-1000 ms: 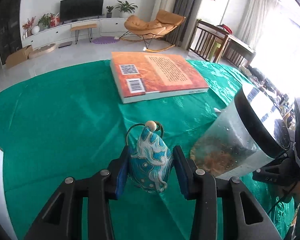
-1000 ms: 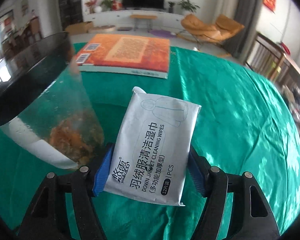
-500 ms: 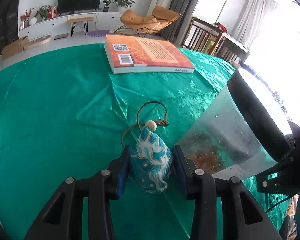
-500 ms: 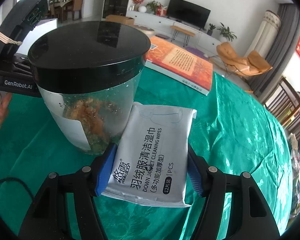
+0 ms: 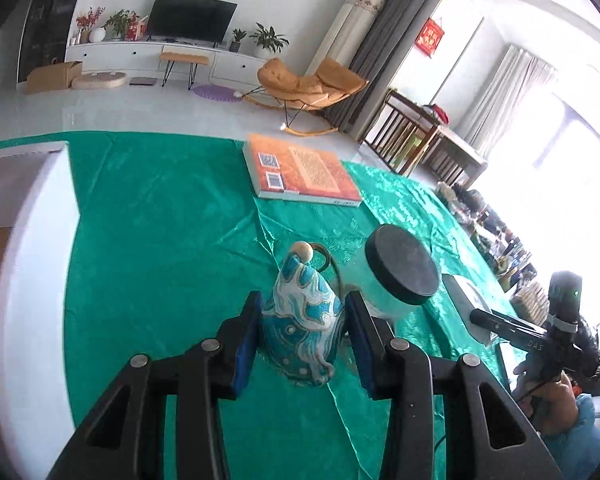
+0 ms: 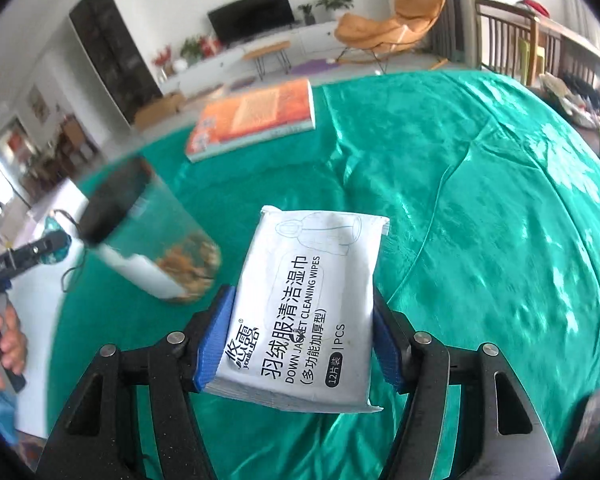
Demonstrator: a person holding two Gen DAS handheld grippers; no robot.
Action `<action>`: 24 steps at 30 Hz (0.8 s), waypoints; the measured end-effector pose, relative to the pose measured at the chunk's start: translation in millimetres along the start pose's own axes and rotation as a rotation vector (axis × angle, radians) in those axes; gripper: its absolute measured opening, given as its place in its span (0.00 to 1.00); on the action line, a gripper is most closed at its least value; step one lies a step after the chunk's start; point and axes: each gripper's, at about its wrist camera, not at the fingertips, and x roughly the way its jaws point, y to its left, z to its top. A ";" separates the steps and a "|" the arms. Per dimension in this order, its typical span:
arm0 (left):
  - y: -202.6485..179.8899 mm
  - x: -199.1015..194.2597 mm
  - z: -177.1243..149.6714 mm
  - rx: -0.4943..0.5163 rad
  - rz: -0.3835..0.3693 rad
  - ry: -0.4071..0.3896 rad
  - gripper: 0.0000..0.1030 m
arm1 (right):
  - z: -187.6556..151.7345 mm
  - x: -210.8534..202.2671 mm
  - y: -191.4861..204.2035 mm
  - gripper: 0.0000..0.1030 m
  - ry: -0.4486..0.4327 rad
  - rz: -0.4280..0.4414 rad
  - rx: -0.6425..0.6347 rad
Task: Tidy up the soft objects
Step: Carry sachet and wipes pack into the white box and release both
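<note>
Green cloth point(image 5: 160, 248) spans the living-room table; left tongs point(image 5: 302, 340) clamp a pouch point(image 5: 300, 320), right tongs point(image 6: 302, 344), just narrowing, pinch a wipes pack point(image 6: 304, 304).

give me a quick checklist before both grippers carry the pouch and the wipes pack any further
1. Left gripper shut on blue pouch: ok.
2. Right gripper pads against wipes pack: ok; jaws have just been closing.
3. Pouch's cord free of the jar: cannot tell.
4. Jar upright on the green cloth: ok.
5. Book away from both loads: ok.
6. Drop-off spot in view: cannot tell.
</note>
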 end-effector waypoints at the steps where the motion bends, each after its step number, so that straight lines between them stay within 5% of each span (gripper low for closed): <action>1: 2.4 -17.9 0.8 -0.005 -0.003 -0.012 0.40 | -1.9 -17.4 8.0 0.64 -0.018 0.021 0.000; 6: 38.1 -131.0 -12.1 -0.022 0.072 -0.069 0.40 | -3.0 -79.1 95.3 0.64 -0.068 0.184 -0.077; 12: 98.4 -212.5 -48.9 0.001 0.408 -0.051 0.42 | -15.1 -97.2 253.1 0.64 -0.029 0.499 -0.183; 15: 129.6 -224.1 -66.3 -0.020 0.562 -0.012 0.63 | -30.3 -82.3 330.9 0.64 0.016 0.606 -0.227; 17: 142.2 -227.6 -77.7 -0.041 0.623 -0.019 0.87 | -42.3 -66.1 370.1 0.68 0.038 0.626 -0.246; 20: 144.7 -234.3 -93.5 -0.025 0.693 -0.034 0.93 | -60.7 -30.4 413.7 0.73 0.114 0.674 -0.222; 24: 136.3 -244.5 -113.2 -0.013 0.774 -0.067 0.95 | -80.3 -7.6 418.8 0.73 0.199 0.656 -0.206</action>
